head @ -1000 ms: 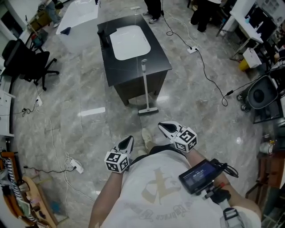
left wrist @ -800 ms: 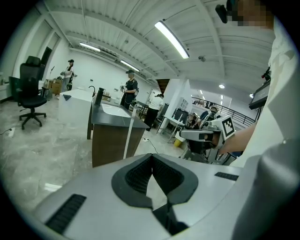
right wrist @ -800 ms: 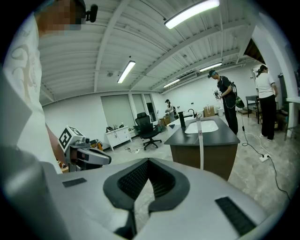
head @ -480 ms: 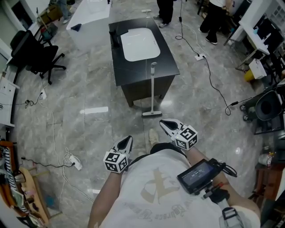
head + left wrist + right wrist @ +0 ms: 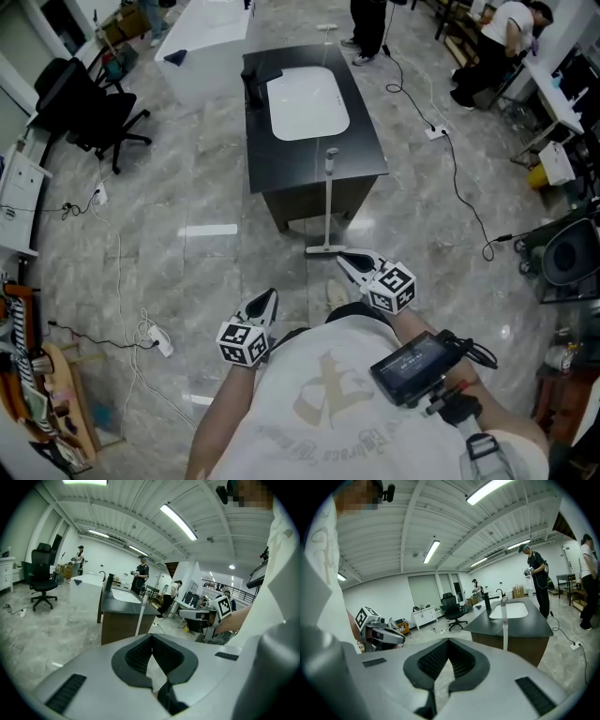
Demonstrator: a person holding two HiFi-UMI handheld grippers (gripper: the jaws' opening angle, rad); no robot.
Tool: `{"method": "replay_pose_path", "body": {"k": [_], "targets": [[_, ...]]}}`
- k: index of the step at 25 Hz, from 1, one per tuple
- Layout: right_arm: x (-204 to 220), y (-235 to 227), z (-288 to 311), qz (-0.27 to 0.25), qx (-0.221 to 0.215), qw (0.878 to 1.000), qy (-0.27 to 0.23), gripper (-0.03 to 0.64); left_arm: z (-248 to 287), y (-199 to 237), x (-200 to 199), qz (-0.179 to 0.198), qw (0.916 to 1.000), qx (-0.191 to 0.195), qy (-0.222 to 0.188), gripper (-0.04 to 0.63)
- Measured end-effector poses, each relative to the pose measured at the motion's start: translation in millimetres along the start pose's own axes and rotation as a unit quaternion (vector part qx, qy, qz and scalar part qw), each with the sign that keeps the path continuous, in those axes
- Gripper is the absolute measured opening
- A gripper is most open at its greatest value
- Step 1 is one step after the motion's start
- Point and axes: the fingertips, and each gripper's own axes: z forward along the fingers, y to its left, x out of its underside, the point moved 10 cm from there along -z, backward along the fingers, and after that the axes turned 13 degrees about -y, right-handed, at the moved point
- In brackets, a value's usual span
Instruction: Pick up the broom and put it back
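Stepped closer: broom (image 5: 329, 202), propped against the table (image 5: 361, 141) at 12 o'clock, now just past the right hand-held gripper (image 5: 345, 258). That and the left hand-held gripper (image 5: 270, 298) are pressed together, empty; spread the right before reaching.

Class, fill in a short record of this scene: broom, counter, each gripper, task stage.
Counter: black cabinet with white sink basin
Broom: white long-handled broom, upright against the cabinet front, head on the grey floor
Left gripper: fingers together, empty
Right gripper: fingers together, empty, nearer the broom
Task stage: broom not yet picked up
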Motion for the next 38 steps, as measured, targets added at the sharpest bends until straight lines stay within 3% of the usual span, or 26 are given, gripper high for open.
{"method": "replay_pose_path", "body": {"k": [6, 21, 27, 38], "targets": [[-10.2, -40.5, 12.2, -0.004, -0.013, 1.0, 0.003, 0.017, 35.4, 2.9, -12.1, -0.002, 0.9998, -0.016, -0.009, 0.012], [-4.8, -121.8, 15.8, 0.016, -0.034, 0.998, 0.051, 0.017, 119.8, -16.6, -17.5, -0.027, 0.9991, -0.025, 0.019, 0.012], [7.9, -144.5, 25.7, 0.022, -0.052, 0.995, 0.079, 0.017, 134.7, -17.1, -12.7, -0.037, 0.9979, -0.043, 0.029, 0.012], [39.0, -183.7, 52.0, 0.02, -0.047, 0.989, 0.135, 0.018, 153.3, -24.7, -5.2, -0.049, 0.9957, -0.064, 0.046, 0.012]]}}
